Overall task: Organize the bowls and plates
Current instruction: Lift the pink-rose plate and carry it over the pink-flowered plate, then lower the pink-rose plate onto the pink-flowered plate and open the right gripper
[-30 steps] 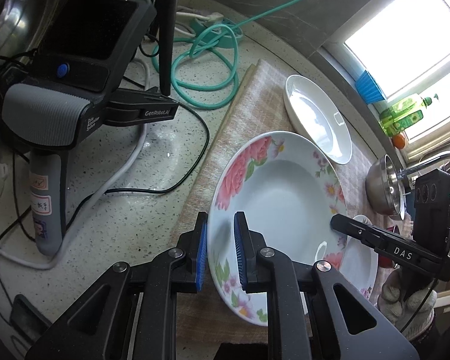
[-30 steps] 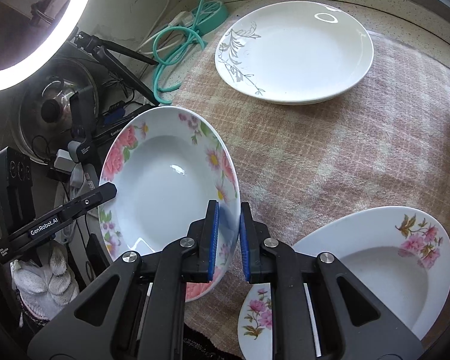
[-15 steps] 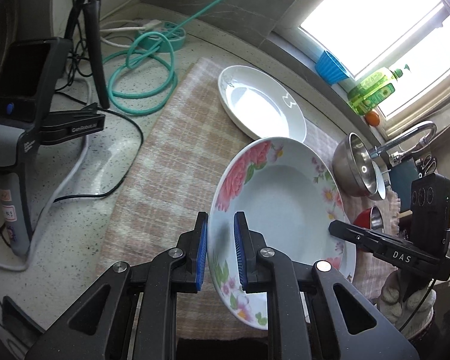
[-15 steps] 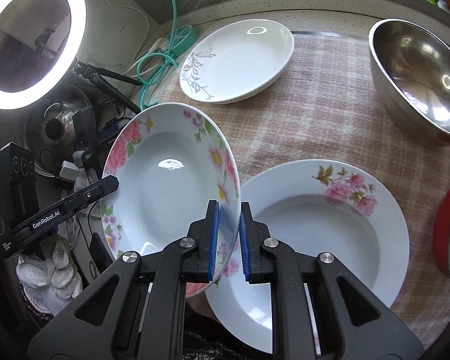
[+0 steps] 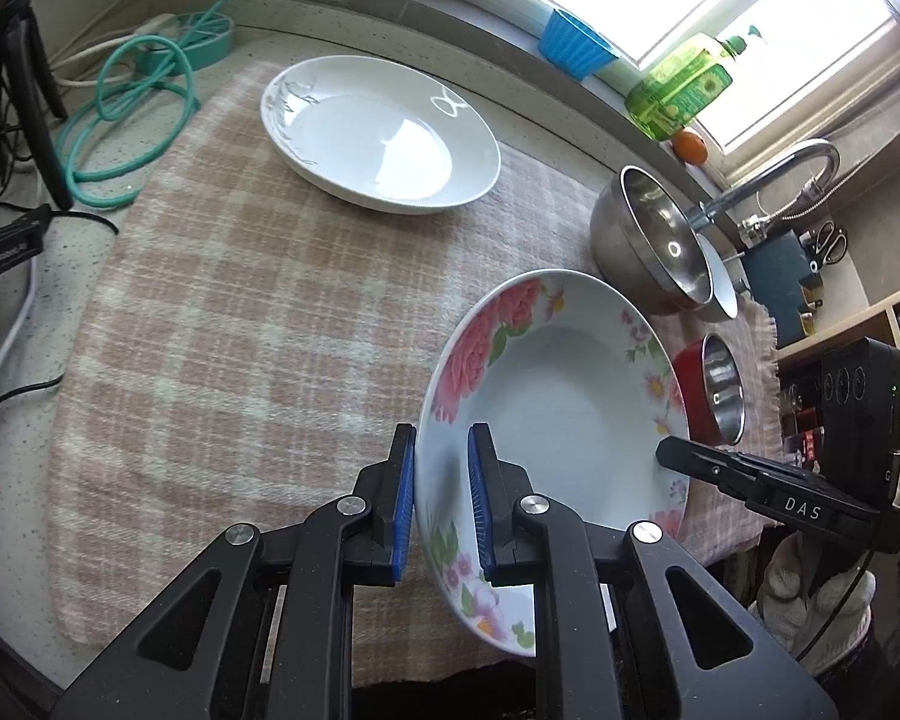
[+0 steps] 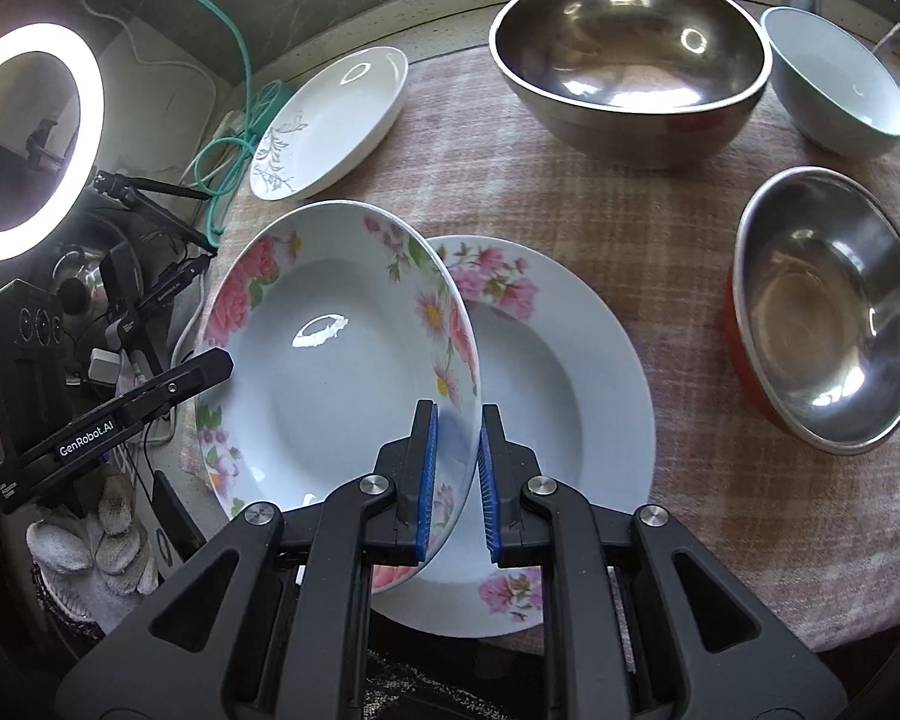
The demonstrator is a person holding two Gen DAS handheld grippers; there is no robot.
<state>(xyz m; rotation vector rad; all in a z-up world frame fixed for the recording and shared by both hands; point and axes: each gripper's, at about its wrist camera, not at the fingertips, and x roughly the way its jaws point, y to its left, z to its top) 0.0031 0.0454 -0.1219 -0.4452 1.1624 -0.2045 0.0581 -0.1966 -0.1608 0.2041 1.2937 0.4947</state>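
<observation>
A deep plate with pink flowers [image 5: 558,396] hangs tilted above the checked cloth [image 5: 240,300], held by both grippers at opposite rims. My left gripper [image 5: 441,438] is shut on its near-left rim. My right gripper [image 6: 456,414] is shut on the other rim of that same flowered plate [image 6: 330,372]. Below it on the cloth lies a second flowered plate [image 6: 558,372], its left part covered by the held one. A white plate with grey leaves [image 5: 384,132] lies at the cloth's far side.
A large steel bowl [image 6: 624,60], a small white bowl [image 6: 840,84] and a red-sided steel bowl [image 6: 828,306] stand on the cloth to the right. A tap [image 5: 774,174] and bottles are by the window. Cables, a teal hose [image 5: 132,120] and a ring light [image 6: 30,132] crowd the left.
Both grippers have carried the flowered plate to the right across the cloth; it now hangs over the second flowered plate's left part. The bowls have come into view.
</observation>
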